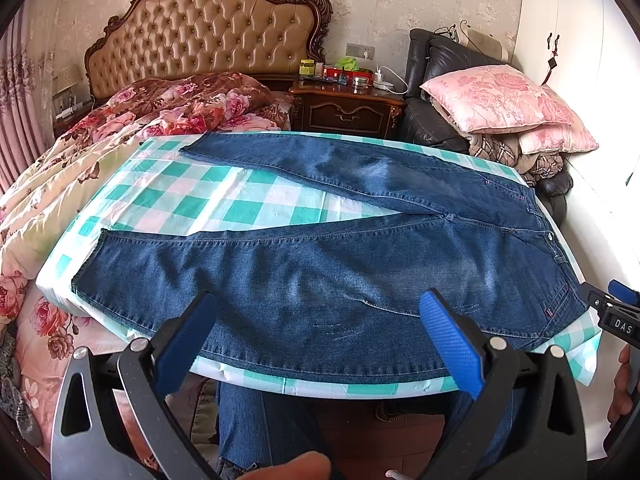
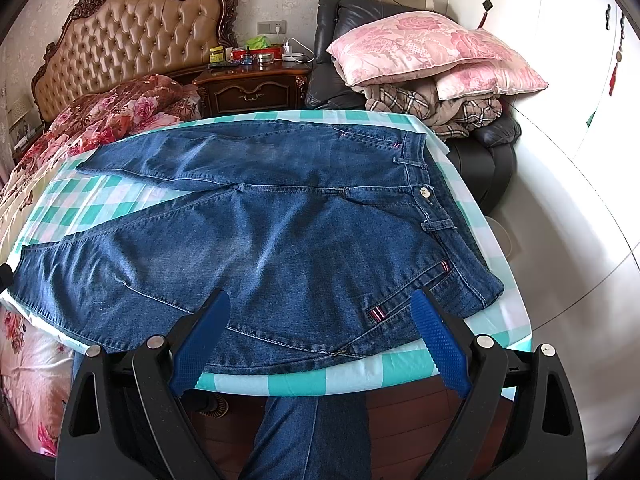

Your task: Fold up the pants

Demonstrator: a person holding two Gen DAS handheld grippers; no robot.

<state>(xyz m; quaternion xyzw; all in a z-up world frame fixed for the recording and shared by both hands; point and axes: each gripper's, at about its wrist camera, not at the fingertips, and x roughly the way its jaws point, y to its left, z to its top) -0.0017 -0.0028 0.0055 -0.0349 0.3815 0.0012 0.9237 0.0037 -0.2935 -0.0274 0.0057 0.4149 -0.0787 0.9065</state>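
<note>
- the surface (image 1: 256, 208), draped in a green-and-white checked cloth, stood beside a bed (image 1: 52, 184) and carried the whole job.
- the pants (image 1: 320, 272), blue jeans, lay flat and front-up on it, waistband to the right, legs spread in a v toward the left; nothing looked folded yet.
- the near leg (image 2: 120, 280) ran along the front edge, the far leg (image 2: 168, 160) angled toward the back edge.
- the left claw (image 1: 316, 340) hung at the front edge over the near leg, its blue pads set wide apart, nothing between them.
- the right claw (image 2: 320, 332) hung the same way nearer the hip pocket, wide and gripping nothing.
- judged as the first fold, leg onto leg: it would go best if each claw pinched the near leg's outer seam, one by the hem and one by the hip, and both lifted together so the denim stayed taut and landed seam on seam.
- whether either claw touched the cloth could not be told; the fisheye bent the edges.
- the near leg's hem ran partly out of the right wrist view, and the underside of the jeans was hidden.
</note>
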